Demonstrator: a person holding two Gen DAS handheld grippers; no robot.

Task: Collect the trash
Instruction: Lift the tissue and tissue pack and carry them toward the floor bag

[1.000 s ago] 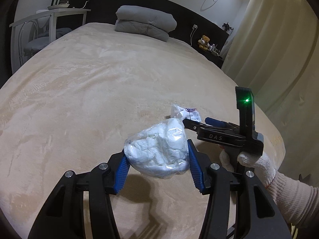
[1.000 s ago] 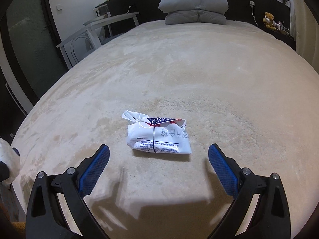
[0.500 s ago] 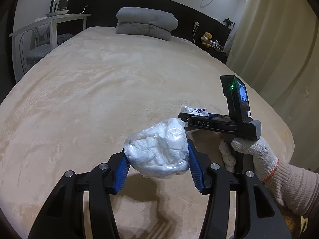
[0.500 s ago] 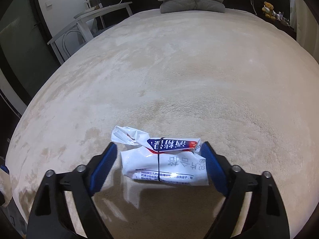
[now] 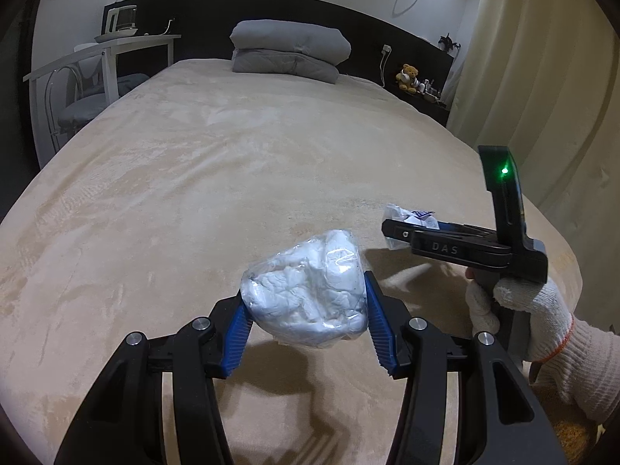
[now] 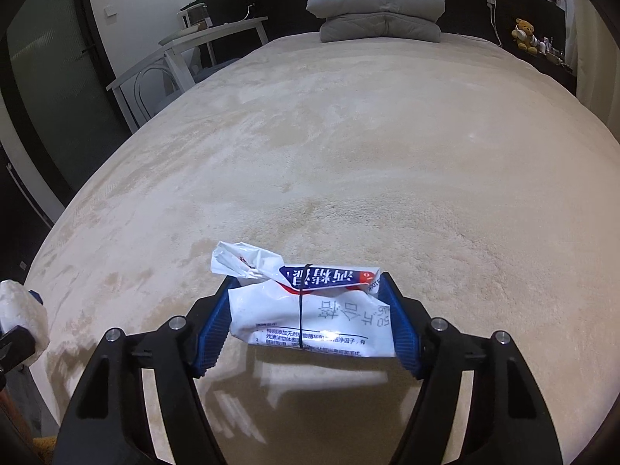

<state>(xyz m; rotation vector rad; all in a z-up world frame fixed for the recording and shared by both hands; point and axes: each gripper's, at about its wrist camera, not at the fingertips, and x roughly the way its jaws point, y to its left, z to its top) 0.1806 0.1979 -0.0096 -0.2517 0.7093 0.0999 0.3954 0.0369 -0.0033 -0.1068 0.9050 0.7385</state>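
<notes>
The left gripper [image 5: 306, 310] holds a clear bag of crumpled white tissue [image 5: 306, 294], its blue fingers [image 5: 378, 331] pressed against both sides, low in the middle of the left wrist frame and above the beige bed [image 5: 193, 201]. The right gripper [image 6: 310, 310] has its fingers closed onto a white printed packet [image 6: 310, 310] bound by a thin black band, low in the centre of the right wrist frame; a shadow beneath suggests it is at or just off the bedcover, though I cannot tell which. The step in hand looks like securing this second piece and lifting it. To do it well, keep the squeeze even on both short ends, since the packet is soft and its torn flap at the upper left sticks out loose and could snag. Lift straight up from the plush cover rather than dragging. Keep the two grippers apart, as they sit near each other at the bed's lower right edge. No bin is in view, so both grips must last through the carry.
</notes>
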